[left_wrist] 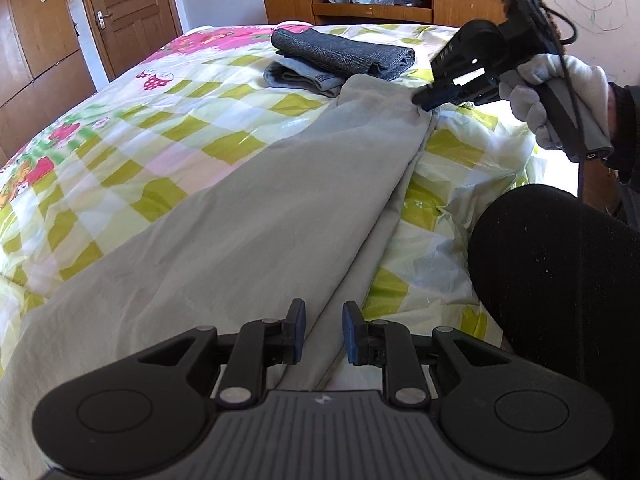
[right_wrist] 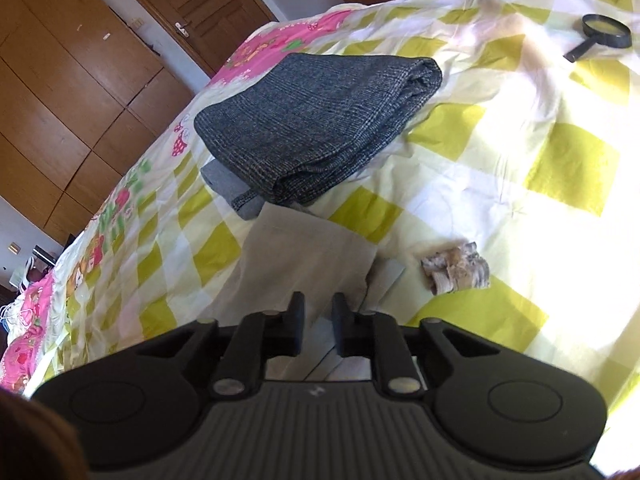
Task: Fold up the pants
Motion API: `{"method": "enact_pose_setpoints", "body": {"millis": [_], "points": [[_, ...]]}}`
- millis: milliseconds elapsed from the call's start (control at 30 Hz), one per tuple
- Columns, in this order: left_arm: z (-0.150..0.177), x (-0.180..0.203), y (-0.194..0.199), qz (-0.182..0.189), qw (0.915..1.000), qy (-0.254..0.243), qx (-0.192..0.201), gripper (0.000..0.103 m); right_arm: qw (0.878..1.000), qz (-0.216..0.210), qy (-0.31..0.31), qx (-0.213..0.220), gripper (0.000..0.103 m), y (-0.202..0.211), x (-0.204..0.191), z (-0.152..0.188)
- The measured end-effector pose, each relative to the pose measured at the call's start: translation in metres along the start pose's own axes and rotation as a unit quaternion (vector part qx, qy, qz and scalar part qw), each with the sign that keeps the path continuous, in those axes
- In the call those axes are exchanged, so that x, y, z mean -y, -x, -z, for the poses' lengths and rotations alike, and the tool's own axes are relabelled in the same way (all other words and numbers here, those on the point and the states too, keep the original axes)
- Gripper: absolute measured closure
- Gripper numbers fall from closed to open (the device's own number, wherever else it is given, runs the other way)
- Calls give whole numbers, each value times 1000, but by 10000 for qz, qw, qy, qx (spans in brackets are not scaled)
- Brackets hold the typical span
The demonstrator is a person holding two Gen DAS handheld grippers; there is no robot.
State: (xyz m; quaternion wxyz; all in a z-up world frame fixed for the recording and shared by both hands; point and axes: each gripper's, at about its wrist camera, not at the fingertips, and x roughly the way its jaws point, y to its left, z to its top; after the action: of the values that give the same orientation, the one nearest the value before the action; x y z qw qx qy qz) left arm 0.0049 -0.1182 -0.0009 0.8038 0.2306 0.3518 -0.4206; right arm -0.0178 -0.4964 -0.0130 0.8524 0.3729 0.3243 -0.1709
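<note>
The beige pants [left_wrist: 240, 216] are lying stretched along the bed [left_wrist: 120, 128], running ahead from the left gripper [left_wrist: 322, 330] to the right gripper [left_wrist: 430, 98] at the far end; the left jaws are standing a little apart astride a raised ridge of the cloth, and whether the pads are pressing it is not something I can tell; the right jaws are looking pinched together on the far corner in the left view, though its own camera is showing a gap with beige cloth between.

If the left jaws are not biting, that end is likely to be slipping free once lifted; the far end is lying just beside the stack of folded clothes [left_wrist: 340, 60], so a sweep could be dragging it askew.

Only the right wrist view is showing the magnifying glass [right_wrist: 604, 34] and a crumpled scrap [right_wrist: 456, 266], ahead and right of the jaws; only the left view is showing the gloved hand [left_wrist: 560, 100].
</note>
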Motion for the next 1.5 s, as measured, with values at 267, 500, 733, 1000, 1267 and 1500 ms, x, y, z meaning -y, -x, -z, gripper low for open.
{"method": "enact_pose_setpoints", "body": {"millis": [267, 500, 733, 1000, 1267, 1500], "points": [[-7, -8, 2, -61, 9998, 111, 157, 68, 9984, -226, -241, 452, 102, 21, 1, -19], [-3, -6, -5, -37, 9998, 159, 114, 68, 9991, 15, -374, 186, 77, 29, 19, -3], [0, -7, -6, -82, 9995, 275, 130, 67, 9949, -559, -803, -227, 56, -5, 19, 0], [-10, -8, 17, -441, 9956, 174, 810, 64, 9843, -1461, -474, 868, 99, 49, -16, -28], [10, 1, -13, -40, 9997, 235, 74, 60, 9971, 71, -741, 181, 99, 21, 38, 0], [29, -8, 17, -272, 9990, 353, 59, 59, 9890, 1232, 363, 741, 88, 53, 16, -11]]}}
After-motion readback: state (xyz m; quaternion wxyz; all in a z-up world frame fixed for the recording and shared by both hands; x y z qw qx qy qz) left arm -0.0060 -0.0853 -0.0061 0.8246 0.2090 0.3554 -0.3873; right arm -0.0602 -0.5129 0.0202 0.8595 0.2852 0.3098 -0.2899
